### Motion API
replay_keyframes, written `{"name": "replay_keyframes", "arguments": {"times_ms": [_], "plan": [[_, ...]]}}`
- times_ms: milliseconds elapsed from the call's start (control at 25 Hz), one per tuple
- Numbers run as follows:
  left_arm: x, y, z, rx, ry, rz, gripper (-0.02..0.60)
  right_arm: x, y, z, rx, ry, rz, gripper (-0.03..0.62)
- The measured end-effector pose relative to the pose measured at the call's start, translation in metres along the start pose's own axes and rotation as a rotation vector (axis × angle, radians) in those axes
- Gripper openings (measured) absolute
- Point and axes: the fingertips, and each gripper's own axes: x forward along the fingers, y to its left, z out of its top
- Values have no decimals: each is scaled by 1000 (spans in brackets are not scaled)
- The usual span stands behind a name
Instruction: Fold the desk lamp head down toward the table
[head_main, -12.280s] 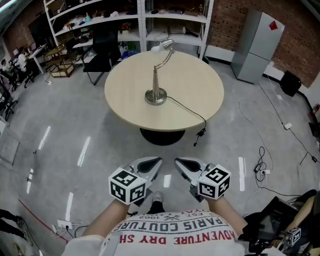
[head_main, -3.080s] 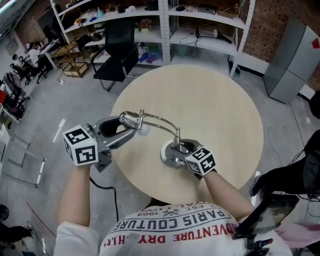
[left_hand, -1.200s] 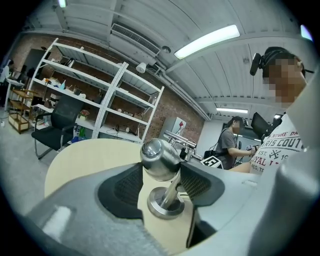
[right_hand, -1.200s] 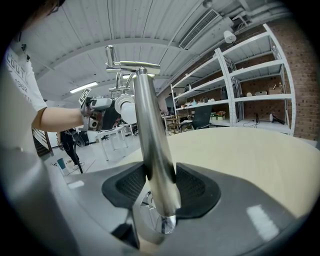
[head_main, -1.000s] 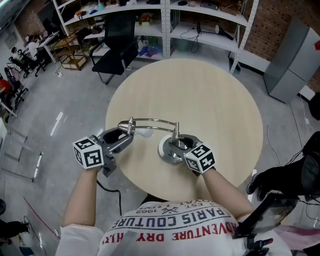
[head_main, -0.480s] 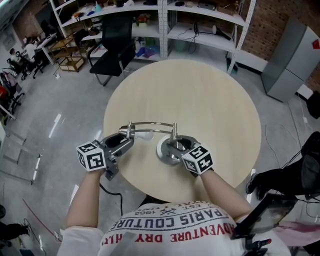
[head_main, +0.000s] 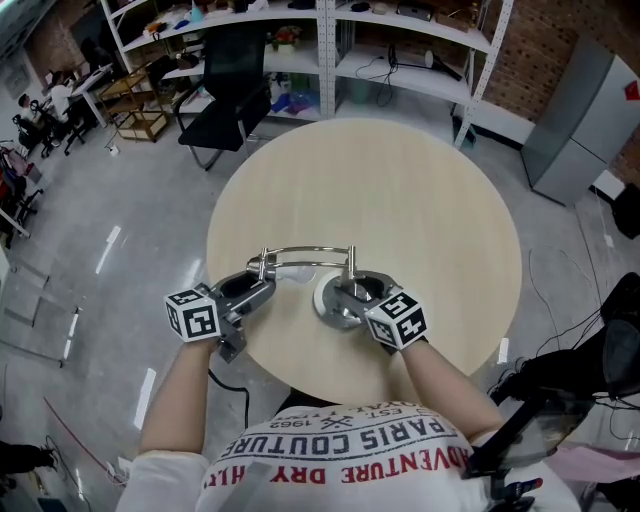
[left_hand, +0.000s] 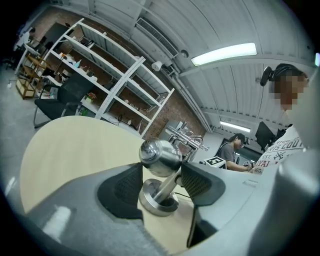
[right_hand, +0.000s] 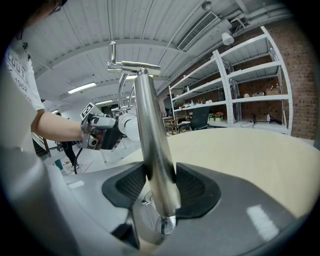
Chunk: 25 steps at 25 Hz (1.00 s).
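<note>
A chrome desk lamp stands near the front edge of the round beige table (head_main: 400, 190). Its base (head_main: 331, 302) lies just in front of my right gripper (head_main: 352, 290), which is shut on the upright stem (right_hand: 155, 165), one pad on each side. The thin curved arm (head_main: 305, 249) runs left from the stem's top to the lamp head (left_hand: 160, 156). My left gripper (head_main: 255, 288) is shut on that chrome head low over the table, and the pads (left_hand: 200, 182) press against it. Past the head, the left gripper view shows the base (left_hand: 157, 200).
A black office chair (head_main: 225, 85) and white shelving (head_main: 330, 30) stand beyond the table. A grey cabinet (head_main: 575, 110) is at the far right. A black cord (head_main: 228, 385) hangs off the table's front left edge. People (left_hand: 235, 150) sit in the background.
My left gripper has sunk toward the table with the lamp head in it and drawn a little nearer the base, so the arm lies lower. The right gripper has stayed on the stem.
</note>
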Motion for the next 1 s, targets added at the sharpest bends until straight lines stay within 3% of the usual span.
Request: {"name": "replay_keyframes", "arguments": {"times_ms": [1000], "plan": [[22, 10, -57, -186, -71, -62, 244, 0, 10, -9, 1, -20, 5, 189]]}}
